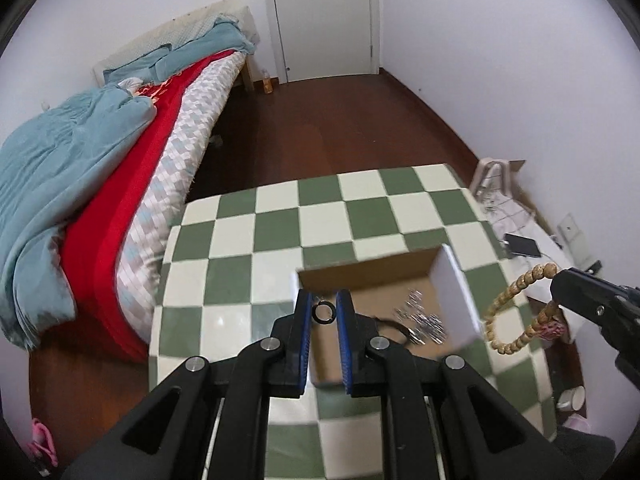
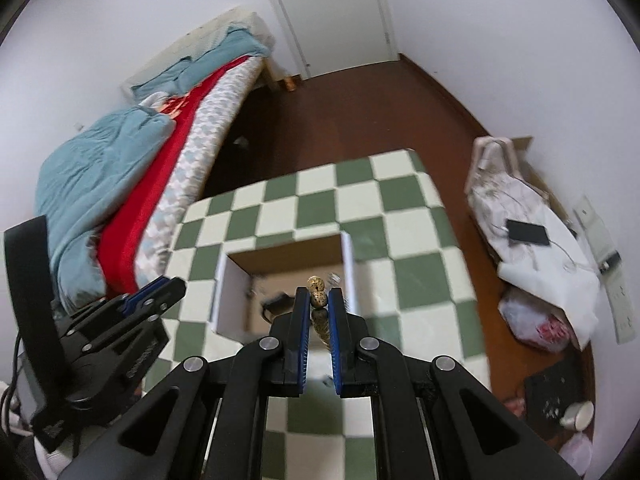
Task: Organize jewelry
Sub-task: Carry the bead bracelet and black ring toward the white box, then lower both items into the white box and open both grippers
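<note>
An open white cardboard box [image 1: 456, 280] with a brown inside stands on the green and cream checkered table [image 1: 280, 224]. Silvery jewelry [image 1: 424, 316] and a dark band [image 1: 396, 328] lie in it. My left gripper [image 1: 324, 304] is above the box's left part, with a small black ring [image 1: 324, 313] between its blue pads. My right gripper [image 2: 319, 300] is shut on a tan bead bracelet [image 2: 318, 298] above the box [image 2: 232, 300]. In the left wrist view the bracelet [image 1: 516, 312] hangs in a loop from the right gripper [image 1: 560, 284], to the right of the box.
A bed [image 1: 120, 152] with blue and red covers runs along the table's left. A low stand [image 2: 532, 240] with a black phone [image 2: 527, 232] sits right of the table. A white door [image 1: 320, 20] is at the far wall. Brown floor lies between.
</note>
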Demonstrator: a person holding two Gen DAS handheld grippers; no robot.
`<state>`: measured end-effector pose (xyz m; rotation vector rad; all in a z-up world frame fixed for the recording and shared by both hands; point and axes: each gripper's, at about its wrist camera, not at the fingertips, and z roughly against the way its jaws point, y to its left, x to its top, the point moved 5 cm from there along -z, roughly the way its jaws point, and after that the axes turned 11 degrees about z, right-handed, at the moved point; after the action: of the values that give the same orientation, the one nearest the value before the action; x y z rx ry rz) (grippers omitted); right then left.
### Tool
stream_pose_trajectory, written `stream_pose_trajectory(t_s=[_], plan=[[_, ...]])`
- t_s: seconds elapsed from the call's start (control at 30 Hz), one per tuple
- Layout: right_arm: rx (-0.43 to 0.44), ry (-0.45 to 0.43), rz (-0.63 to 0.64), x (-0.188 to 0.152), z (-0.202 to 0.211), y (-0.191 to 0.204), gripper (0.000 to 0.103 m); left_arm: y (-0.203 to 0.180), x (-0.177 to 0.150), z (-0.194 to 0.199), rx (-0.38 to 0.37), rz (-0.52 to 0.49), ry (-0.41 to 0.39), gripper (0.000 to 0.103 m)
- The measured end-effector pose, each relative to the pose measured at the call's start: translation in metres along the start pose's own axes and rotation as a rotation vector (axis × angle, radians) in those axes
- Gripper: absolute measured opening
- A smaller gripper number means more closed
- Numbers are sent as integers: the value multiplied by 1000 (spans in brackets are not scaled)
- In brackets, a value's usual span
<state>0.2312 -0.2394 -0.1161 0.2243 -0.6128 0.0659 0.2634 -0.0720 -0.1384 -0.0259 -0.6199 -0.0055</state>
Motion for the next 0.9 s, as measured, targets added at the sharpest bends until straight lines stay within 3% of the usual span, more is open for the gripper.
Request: stream_pose_trajectory(t_s=[0.37,0.5,0.57,0.6,0.63,0.67,0.7,0.77,0.9], plan=[[137,144,2,37,-106,26,10,20,17,-66,16,42,127,10],[164,265,-34,32,-148,12,11,19,16,-82,-20,85,192,14],[126,287,-27,28,-154,3,36,17,16,-84,-38,98,202,16],[97,287,-13,26,-153,0,68,16,17,-83,-34,97,198,26],[79,284,-4,25,-152,-2,83,16,18,-82,-28,98,190,35],[59,281,7,24,-150,-4,83,17,19,-82,-25,100,182,64],[38,282,17,22,-147,-6,83,18,21,-81,-25,107,176,87],[1,283,29,20,-143,-9,83,23,23,-80,-7,123,166,95],[-121,293,73,12,-133,-16,96,31,22,-76,52,123,154,100]])
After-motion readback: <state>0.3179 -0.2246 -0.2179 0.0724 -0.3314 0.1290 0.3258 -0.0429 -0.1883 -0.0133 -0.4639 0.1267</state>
